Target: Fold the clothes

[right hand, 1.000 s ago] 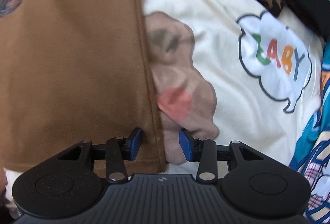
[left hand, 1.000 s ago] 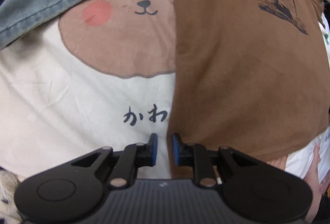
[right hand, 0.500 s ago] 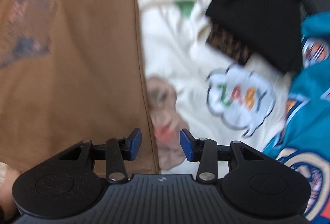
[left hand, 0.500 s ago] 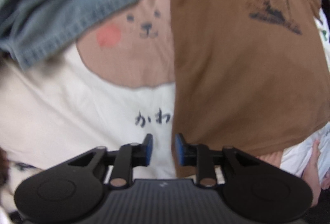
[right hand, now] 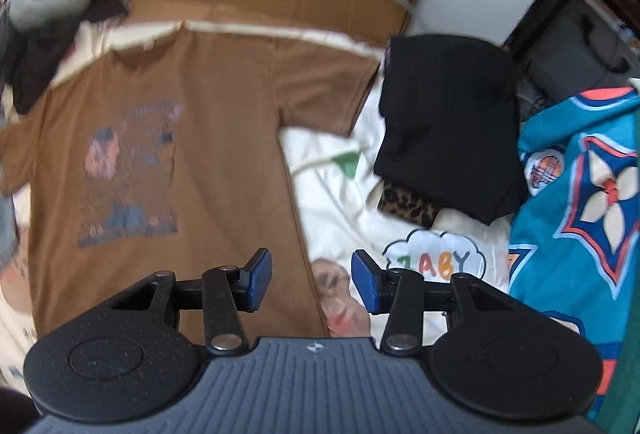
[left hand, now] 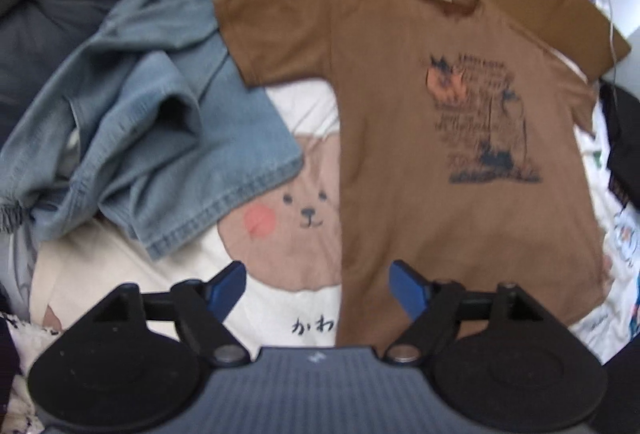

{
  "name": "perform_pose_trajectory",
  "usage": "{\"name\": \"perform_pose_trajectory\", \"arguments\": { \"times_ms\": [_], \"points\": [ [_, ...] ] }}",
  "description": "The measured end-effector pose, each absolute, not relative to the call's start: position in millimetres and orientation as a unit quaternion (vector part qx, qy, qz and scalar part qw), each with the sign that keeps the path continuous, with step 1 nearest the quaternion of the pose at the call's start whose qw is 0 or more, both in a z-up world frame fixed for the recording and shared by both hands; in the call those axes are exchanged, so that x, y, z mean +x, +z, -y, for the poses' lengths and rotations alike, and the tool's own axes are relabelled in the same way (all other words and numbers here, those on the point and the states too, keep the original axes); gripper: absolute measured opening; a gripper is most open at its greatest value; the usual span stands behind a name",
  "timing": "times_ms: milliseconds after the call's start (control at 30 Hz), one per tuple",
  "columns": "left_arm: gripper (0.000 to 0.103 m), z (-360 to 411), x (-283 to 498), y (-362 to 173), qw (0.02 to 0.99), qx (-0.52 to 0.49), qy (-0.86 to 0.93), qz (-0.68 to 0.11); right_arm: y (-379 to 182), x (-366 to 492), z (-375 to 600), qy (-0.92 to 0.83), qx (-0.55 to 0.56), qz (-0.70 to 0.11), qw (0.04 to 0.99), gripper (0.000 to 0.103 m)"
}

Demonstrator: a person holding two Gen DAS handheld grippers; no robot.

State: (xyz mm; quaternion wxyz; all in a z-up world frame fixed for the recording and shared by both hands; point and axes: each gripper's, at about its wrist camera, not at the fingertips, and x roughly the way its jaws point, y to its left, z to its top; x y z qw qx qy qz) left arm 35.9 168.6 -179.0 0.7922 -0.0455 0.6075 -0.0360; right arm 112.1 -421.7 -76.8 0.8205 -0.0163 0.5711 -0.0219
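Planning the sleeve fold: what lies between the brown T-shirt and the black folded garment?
Right wrist view: only cream printed bedding separates brown T-shirt from black folded garment.

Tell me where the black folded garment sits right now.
In the right wrist view, the black folded garment lies upper right, just beyond the brown T-shirt sleeve, atop the cream bedding, beside the teal jersey.

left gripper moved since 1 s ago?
Yes. The left gripper has pulled up and back from the brown T-shirt; whole shirt now visible, jaws wider.
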Motion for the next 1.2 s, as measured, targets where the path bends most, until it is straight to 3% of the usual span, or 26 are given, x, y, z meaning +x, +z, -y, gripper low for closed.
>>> {"name": "perform_pose_trajectory", "arguments": {
  "times_ms": [433, 600, 1033, 1200],
  "points": [
    [0.091, -156.4, 58.3, -105.5, 0.821, -0.068, -0.085, -0.56, 2.6, 112.3, 403.2, -0.007, -0.042, -0.535, 0.844, 0.052],
    [0.094, -144.1, 63.3, -80.4, 0.836, -0.054, -0.083, -0.539, 20.4, 121.8, 407.1, 0.016, -0.023, -0.507, 0.862, 0.06],
    [0.094, -77.8, 112.6, -64.5, 0.859, -0.011, -0.082, -0.505, -16.6, 163.4, 451.9, 0.03, 0.058, -0.458, 0.887, 0.06],
    [0.094, -53.4, 134.3, -67.9, 0.864, -0.05, -0.124, -0.486, -51.5, 174.9, 481.5, 0.011, 0.135, -0.461, 0.877, 0.06]
  ]
}}
